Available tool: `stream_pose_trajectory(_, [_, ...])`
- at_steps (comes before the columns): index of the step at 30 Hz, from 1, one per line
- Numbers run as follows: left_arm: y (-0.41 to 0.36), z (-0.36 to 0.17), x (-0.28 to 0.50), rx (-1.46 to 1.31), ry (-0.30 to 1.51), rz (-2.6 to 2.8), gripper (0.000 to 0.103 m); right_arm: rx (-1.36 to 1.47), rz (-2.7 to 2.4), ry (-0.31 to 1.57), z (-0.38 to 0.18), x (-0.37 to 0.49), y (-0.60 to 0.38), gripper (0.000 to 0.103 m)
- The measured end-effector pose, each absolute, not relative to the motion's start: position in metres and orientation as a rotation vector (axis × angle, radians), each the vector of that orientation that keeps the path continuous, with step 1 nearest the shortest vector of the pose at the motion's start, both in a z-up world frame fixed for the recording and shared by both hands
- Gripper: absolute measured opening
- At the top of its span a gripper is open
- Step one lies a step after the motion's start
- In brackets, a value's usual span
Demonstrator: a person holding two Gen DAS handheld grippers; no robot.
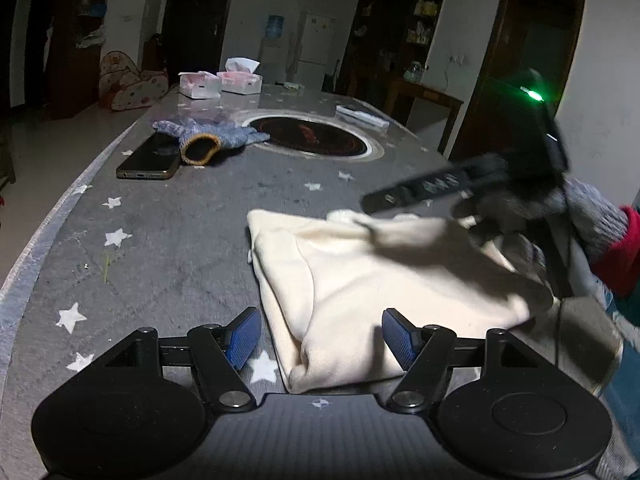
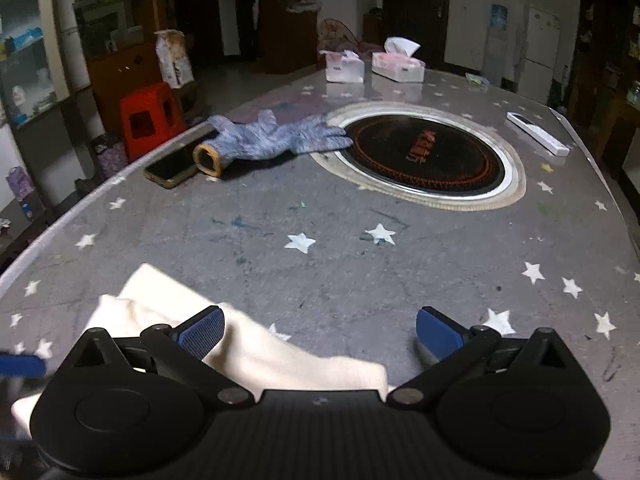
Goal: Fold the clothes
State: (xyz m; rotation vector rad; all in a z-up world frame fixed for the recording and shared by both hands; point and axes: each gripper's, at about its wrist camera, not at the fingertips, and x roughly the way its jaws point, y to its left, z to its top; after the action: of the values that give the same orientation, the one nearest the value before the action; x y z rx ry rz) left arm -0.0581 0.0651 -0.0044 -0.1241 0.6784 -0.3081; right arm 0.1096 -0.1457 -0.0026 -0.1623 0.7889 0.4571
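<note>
A cream garment (image 1: 360, 292) lies folded on the grey star-patterned table (image 1: 168, 248). My left gripper (image 1: 322, 338) hovers at its near corner. Its blue pads (image 1: 245, 336) stand wide apart, open, with the cloth's corner between them but not pinched. My right gripper (image 1: 376, 202), held by a hand in a grey knitted glove (image 1: 596, 220), hangs over the garment's far right edge. In the right wrist view that gripper (image 2: 320, 336) is open above the garment (image 2: 264, 352), its left pad over the cloth and its right pad over bare table (image 2: 400, 280).
A phone (image 1: 150, 158) and a pair of blue knitted gloves (image 1: 208, 138) lie at the table's left. A round inset hob (image 2: 424, 156) sits mid-table, with two tissue boxes (image 2: 396, 66) behind it and a white remote (image 2: 538, 134) at right. A red stool (image 2: 150, 120) stands off the left edge.
</note>
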Motion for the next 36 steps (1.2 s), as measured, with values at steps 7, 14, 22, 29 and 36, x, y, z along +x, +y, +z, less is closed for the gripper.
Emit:
stream_pose_trajectory(7, [0.074,-0.004,-0.051,-0.181,0.686,-0.246,0.073,-0.214,0.539,0.766,0.008,0.061,-0.157,0.103])
stream_pose_trajectory(14, [0.074,-0.014,-0.046,-0.151,0.73,-0.192,0.071,-0.289,0.584,0.751,-0.004,0.019,-0.154,0.103])
stream_pose_trajectory(22, [0.068,-0.003,-0.049,-0.108,0.704,-0.181,0.071,-0.306,0.57,0.71,-0.006,-0.006,-0.16,0.103])
stream_pose_trajectory(29, [0.058,0.006,-0.047,-0.096,0.679,-0.212,0.071,-0.231,0.555,0.699,0.009,-0.025,-0.197,0.103])
stream_pose_trajectory(36, [0.046,-0.006,-0.033,-0.074,0.732,-0.201,0.071,-0.137,0.569,0.773,-0.006,-0.027,-0.216,0.103])
